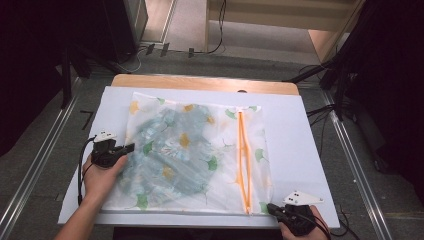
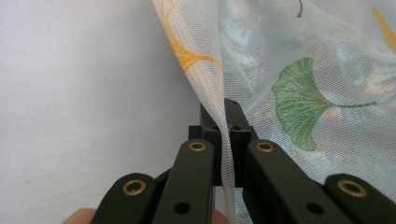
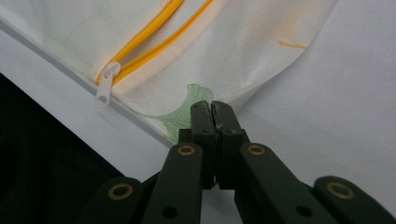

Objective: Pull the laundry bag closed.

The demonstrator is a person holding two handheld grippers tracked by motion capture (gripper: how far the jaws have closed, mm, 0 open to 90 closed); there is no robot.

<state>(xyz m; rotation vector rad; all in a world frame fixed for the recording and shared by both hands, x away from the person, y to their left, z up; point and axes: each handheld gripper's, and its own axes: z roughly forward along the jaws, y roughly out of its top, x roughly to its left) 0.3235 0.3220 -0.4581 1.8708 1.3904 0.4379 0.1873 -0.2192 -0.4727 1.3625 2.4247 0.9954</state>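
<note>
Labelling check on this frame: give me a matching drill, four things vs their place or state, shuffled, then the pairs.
Things:
1. left gripper
2. right gripper
3. zip pull
4. mesh bag

States:
A. white, at the near end of the orange zip, by the table's edge
B. shut on the bag's left edge, mesh pinched between the jaws
C. lies flat on the white table, something blue showing through it
D. shut at the bag's near right corner, on a green leaf print

Pairs: 1-B, 2-D, 3-A, 4-C
</note>
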